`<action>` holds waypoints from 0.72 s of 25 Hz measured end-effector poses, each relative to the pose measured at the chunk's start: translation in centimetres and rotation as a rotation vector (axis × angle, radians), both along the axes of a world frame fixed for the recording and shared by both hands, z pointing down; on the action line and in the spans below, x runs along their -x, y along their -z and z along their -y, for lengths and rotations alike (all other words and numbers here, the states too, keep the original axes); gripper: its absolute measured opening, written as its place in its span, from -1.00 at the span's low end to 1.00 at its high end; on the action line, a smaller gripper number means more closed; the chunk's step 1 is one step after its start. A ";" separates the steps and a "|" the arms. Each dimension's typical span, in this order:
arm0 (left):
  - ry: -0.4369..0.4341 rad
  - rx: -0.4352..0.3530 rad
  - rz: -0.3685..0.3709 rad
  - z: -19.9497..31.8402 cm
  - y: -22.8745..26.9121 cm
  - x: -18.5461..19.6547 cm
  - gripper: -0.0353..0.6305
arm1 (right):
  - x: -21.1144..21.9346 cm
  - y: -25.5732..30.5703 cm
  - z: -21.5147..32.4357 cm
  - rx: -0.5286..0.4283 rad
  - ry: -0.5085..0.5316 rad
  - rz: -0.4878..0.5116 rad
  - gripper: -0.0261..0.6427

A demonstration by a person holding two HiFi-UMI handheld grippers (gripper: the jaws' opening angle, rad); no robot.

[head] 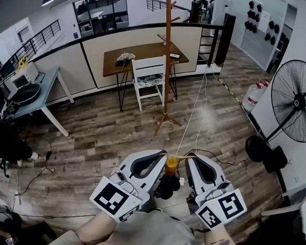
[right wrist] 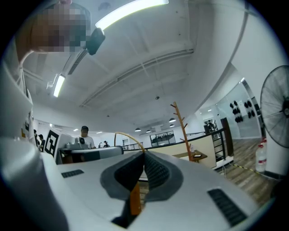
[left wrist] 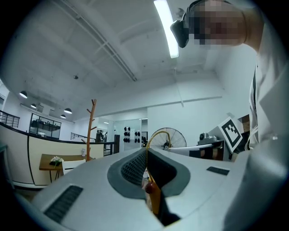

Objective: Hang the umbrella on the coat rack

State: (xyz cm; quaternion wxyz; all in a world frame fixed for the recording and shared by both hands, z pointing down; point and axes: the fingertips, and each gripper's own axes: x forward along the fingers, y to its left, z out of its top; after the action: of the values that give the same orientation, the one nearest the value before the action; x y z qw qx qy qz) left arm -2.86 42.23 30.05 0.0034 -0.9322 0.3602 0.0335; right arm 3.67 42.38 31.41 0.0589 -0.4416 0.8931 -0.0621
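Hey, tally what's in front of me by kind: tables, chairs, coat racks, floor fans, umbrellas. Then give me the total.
Tables: 2, the brown table and the pale desk
White chair: 1 that I can make out
Coat rack: 1
Floor fan: 1
Umbrella: 1
Total: 6

Wood-plank floor (head: 117,128) with a brown table (head: 151,52), white chair (head: 149,78) and black standing fan (head: 297,101) by the white wall (head: 301,35).
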 end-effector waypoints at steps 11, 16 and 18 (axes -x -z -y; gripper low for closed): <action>-0.001 -0.001 -0.006 5.9 -0.6 0.8 -0.87 | 1.0 -1.0 5.6 0.006 -0.004 -0.027 -0.89; -0.004 -0.002 -0.013 10.4 -0.7 2.2 -0.87 | 2.3 -1.3 10.0 0.003 0.002 -0.030 -0.89; -0.012 -0.002 -0.015 12.6 -1.0 2.5 -0.87 | 2.8 -1.4 12.3 0.001 0.002 -0.032 -0.89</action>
State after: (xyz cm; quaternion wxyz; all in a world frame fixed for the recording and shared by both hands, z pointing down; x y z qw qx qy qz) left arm -5.38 29.66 31.00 0.0012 -0.9341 0.3545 0.0410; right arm 0.87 30.12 32.81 0.0441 -0.4419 0.8943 -0.0555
